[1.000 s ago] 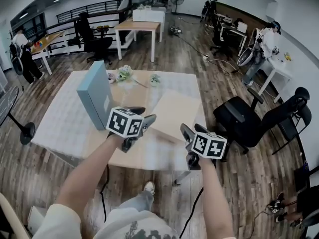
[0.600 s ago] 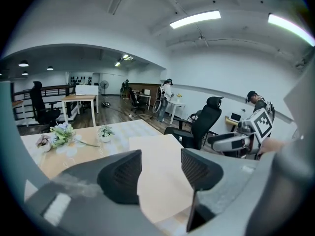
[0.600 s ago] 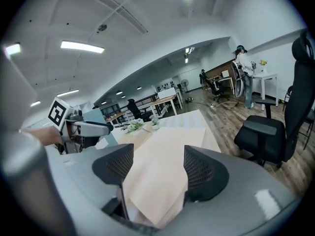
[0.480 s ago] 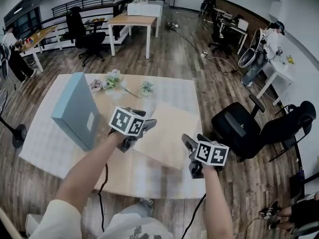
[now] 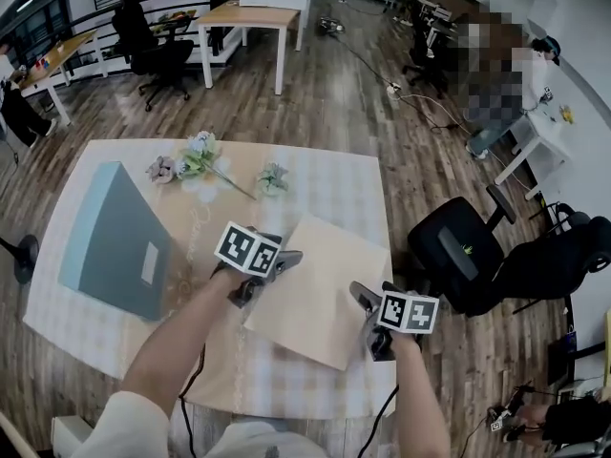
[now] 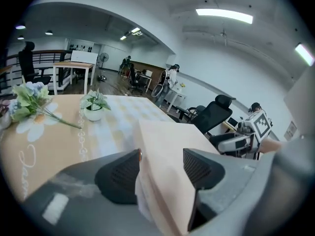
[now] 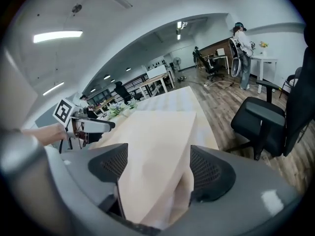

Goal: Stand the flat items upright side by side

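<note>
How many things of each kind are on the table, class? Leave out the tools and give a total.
Boxes: 2 (blue box, beige box)
Flower bunches: 2 (big bunch, small bunch)
Potted plant: 1
Total: 5

The head view looks steeply down over the tabletop point(image 5: 334, 175). Each gripper view sits close behind its fingers point(image 6: 118, 177), facing the beige board point(image 5: 315, 289) all three share.
</note>
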Demonstrator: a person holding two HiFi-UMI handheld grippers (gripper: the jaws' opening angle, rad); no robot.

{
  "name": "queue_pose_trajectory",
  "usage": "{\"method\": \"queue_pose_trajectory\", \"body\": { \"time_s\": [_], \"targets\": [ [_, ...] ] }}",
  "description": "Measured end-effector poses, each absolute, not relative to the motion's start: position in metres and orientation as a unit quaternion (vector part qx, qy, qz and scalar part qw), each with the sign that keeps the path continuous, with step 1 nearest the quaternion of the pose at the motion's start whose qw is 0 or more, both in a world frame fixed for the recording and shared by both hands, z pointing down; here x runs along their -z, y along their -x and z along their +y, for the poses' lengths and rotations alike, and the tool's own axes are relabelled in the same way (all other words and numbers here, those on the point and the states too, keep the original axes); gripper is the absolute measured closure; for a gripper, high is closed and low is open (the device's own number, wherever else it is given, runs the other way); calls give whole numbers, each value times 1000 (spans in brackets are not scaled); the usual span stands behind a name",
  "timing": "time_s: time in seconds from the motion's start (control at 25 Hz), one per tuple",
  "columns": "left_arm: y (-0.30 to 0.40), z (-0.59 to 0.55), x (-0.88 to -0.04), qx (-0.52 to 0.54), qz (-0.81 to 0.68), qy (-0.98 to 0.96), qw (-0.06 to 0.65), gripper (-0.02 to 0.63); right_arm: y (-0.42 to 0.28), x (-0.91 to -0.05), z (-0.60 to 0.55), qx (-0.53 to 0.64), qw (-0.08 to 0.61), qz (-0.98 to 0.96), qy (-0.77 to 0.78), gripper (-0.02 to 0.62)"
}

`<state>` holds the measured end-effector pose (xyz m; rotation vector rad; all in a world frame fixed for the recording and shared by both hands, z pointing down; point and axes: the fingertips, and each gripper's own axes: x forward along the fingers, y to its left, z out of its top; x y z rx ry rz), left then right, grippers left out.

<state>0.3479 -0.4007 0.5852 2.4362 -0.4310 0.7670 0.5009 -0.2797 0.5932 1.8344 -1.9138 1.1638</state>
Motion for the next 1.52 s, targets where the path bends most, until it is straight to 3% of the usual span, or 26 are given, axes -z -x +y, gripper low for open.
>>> {"method": "queue_pose_trajectory", "body": {
  "time_s": [0.52,0.88,1.52],
  "targets": [
    [-369,-416,-617,-252,-139,-885,365,318,-505,-629,-305,-460,106,-649,-597,179],
    [-338,-407,-557,-235,-205,-896,317,328,-493,-570,-319,-376,102,-702,-596,243],
    [-239,-352,-439,-132,-369,-898,198,328,-412,-439,-309,-102,115,-809,-568,253]
  ]
}}
